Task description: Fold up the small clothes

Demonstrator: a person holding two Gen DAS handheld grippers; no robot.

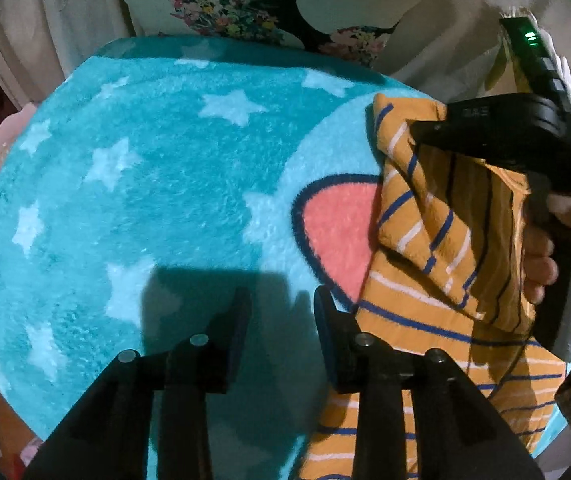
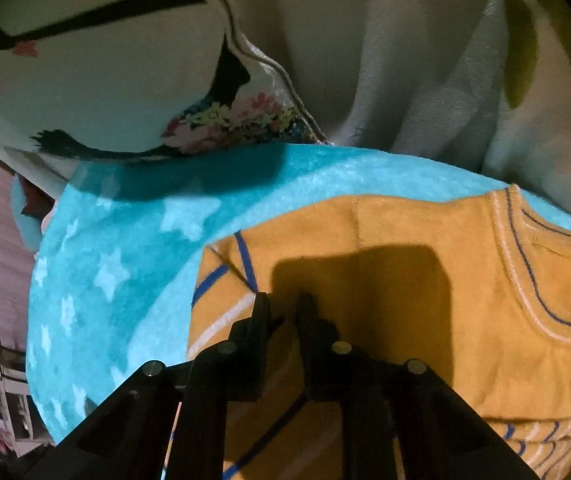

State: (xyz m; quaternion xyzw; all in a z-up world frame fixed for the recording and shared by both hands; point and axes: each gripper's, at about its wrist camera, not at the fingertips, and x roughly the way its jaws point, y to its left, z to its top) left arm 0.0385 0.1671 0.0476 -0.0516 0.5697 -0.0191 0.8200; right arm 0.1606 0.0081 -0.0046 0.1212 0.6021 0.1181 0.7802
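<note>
Sleeve lifted in my right jaws, ready to fold across the shirt

My right gripper (image 2: 283, 306) is clenched on the left sleeve (image 1: 425, 216) of the one orange striped shirt (image 2: 405, 260), holding that flap raised above the body, which lies flat on the blue star blanket (image 1: 145, 180) spread over the bed. The neckline (image 2: 545, 280) sits to the right of my right jaws, so I judge the sleeve must travel inward, toward the shirt's middle. My left gripper (image 1: 281, 312) hangs released over bare blanket, its right finger just beside the shirt's edge. Count: one shirt, one blanket, one floral pillow (image 1: 241, 12), two grippers.
</note>
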